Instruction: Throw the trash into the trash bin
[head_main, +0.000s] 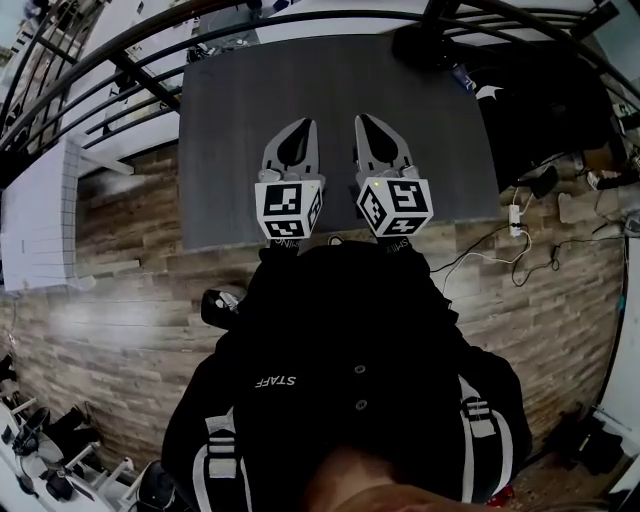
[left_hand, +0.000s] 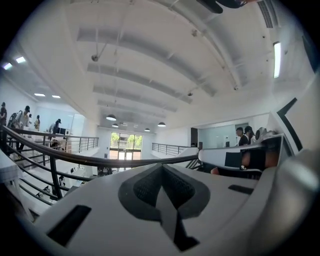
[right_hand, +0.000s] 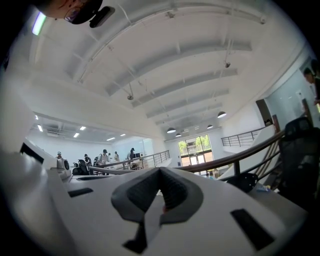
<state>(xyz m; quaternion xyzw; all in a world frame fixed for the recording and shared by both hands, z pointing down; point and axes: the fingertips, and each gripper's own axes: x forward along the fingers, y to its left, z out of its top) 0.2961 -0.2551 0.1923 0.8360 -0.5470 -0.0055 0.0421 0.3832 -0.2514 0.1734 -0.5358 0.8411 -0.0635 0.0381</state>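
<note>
No trash and no trash bin show in any view. In the head view my left gripper (head_main: 301, 128) and right gripper (head_main: 367, 122) are held side by side over the near half of a dark grey table (head_main: 330, 80), marker cubes toward my chest. Both stand shut, with nothing visible between their jaws. The left gripper view has its gripper (left_hand: 161, 168) aimed level and slightly upward, at a railing and a white ceiling. In the right gripper view the right gripper (right_hand: 160, 171) points the same way, into an open hall.
A black railing (head_main: 100, 60) runs behind and left of the table. A white shelf unit (head_main: 40, 215) stands at left on the wooden floor. Cables and a power strip (head_main: 515, 220) lie at right, below dark equipment (head_main: 540, 100). Distant people (right_hand: 104, 157) stand along a balcony.
</note>
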